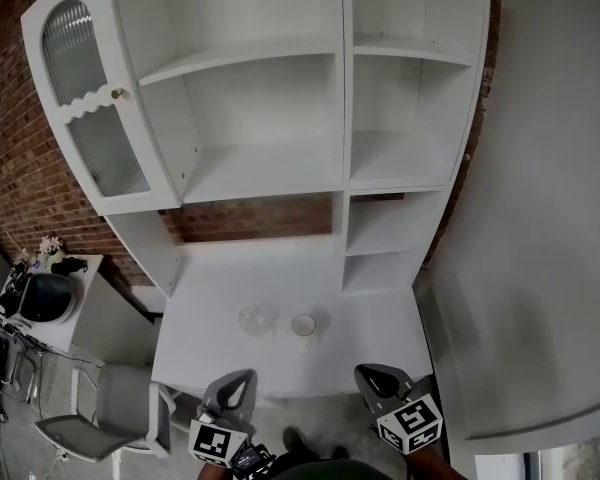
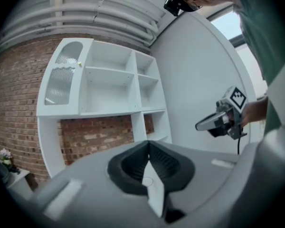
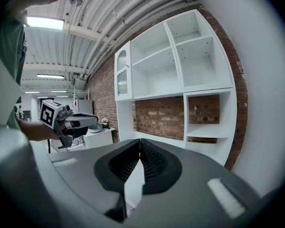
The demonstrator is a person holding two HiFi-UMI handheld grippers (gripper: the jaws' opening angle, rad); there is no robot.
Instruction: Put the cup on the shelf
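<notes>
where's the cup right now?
Head view: the cup stands on the white counter below the shelf unit, near the centre, just right of a clear glass.

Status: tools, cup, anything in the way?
Left tool shut, empty; right tool shut, empty. Cup on counter, untouched. Clear glass just left of it, apart.

An industrial loft-type workspace, prob. a studio or lab, is indicated: red brick wall (image 1: 10,158), white pipes (image 3: 123,23) left exposed along the ceiling, strip lights (image 3: 42,23) overhead, tall white shelf unit (image 1: 270,158) w/ ribbed-glass door (image 1: 115,153), grey chair (image 1: 85,428) alongside.
</notes>
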